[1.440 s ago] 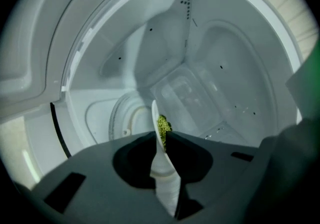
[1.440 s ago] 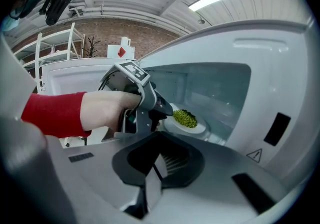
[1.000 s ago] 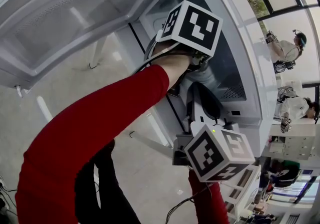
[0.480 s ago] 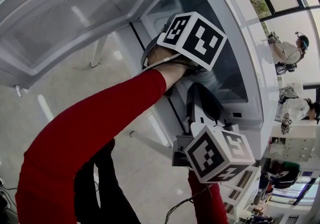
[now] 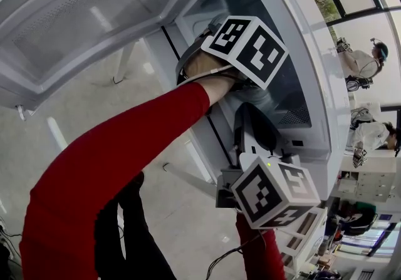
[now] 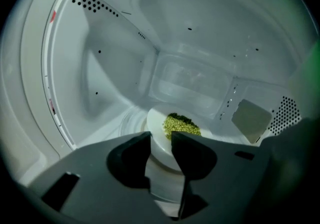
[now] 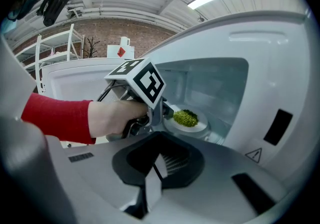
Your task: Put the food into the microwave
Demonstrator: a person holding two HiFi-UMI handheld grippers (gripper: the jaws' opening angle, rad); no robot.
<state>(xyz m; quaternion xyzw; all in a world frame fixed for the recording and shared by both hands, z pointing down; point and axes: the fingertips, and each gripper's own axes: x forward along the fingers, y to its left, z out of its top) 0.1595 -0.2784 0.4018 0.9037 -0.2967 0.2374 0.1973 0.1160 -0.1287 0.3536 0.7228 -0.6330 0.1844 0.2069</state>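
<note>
Green food (image 6: pixel 181 125) on a white plate (image 6: pixel 156 127) is sitting inside the white microwave (image 6: pixel 100 82); my left claw (image 6: pixel 161 137) is opening off its rim, likely finishing delivery; right claw (image 7: pixel 154 162) shut, empty.

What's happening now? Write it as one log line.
left gripper: in microwave, jaws opening around plate | food: on plate | right gripper: shut, outside

the left gripper (image 6: pixel 161 137), jaws opening with the near rim of the plate (image 6: pixel 156 123) between them, covers that rim. in the head view its marker cube (image 5: pixel 247 44) and the hand (image 5: pixel 210 75) hide jaws and plate. the microwave door (image 5: pixel 94 15) runs off the left edge.
</note>
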